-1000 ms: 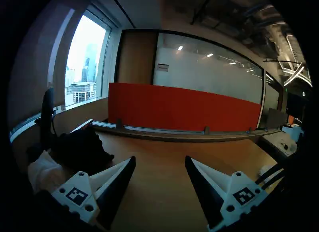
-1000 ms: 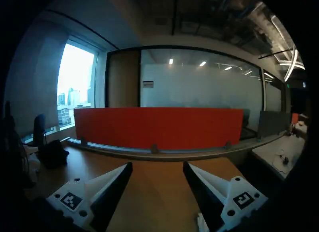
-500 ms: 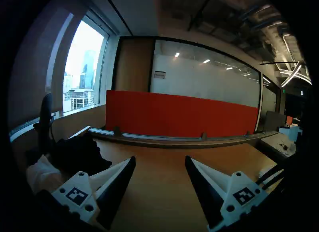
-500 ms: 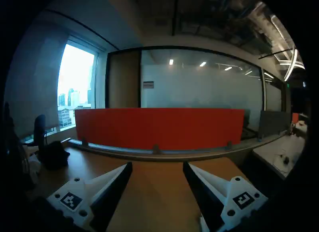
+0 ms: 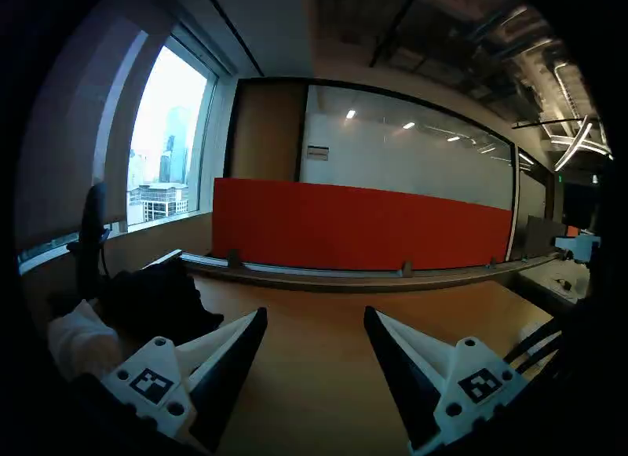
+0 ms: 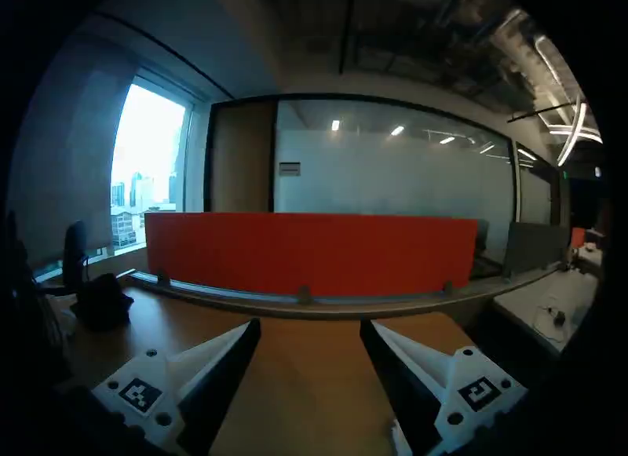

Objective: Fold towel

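The left gripper and right gripper are held above the tabletop, fingers wide and empty. A pale bundle, presumably the towel, lies left of the left gripper; corners are best located before any pinch.

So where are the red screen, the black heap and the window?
red screen [image 6: 314, 253], right gripper view, middle of its panel.
black heap [image 5: 161, 299], left gripper view, its middle.
window [image 5: 169, 134], left gripper view, bright pane.
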The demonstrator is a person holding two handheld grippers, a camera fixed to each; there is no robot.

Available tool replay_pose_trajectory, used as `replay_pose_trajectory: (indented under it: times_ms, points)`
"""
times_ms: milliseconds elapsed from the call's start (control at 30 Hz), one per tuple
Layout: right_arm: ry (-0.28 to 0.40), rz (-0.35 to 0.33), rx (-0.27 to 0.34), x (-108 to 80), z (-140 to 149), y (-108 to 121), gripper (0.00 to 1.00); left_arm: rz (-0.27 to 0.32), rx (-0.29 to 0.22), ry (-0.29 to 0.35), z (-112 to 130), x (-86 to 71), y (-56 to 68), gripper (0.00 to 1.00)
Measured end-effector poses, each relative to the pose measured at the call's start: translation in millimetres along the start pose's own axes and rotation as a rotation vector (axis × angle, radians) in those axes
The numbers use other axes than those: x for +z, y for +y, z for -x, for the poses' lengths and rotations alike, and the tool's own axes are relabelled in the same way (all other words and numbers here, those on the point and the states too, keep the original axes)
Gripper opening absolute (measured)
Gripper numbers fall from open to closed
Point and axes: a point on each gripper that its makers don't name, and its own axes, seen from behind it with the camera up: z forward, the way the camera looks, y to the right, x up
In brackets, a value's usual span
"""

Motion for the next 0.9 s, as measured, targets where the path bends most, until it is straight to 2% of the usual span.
replay_pose_trajectory:
  times_ms: [300, 700, 900]
  points:
    - [0.006, 0.024, 0.011, -8.7, 11.7, 0.0, 0.98, -0.018, 0.039, 0.010, 30.6, 0.8, -13.2, 0.91]
    - [0.023, 0.031, 0.002, -5.7, 18.5, -10.8, 0.98, -0.048, 0.106, 0.055, 52.3, 2.9, -25.4, 0.91]
    - [0.027, 0.045, 0.002, -3.0, 21.7, -8.5, 0.98, -0.061, 0.117, 0.072, 65.0, 1.7, -31.0, 0.91]
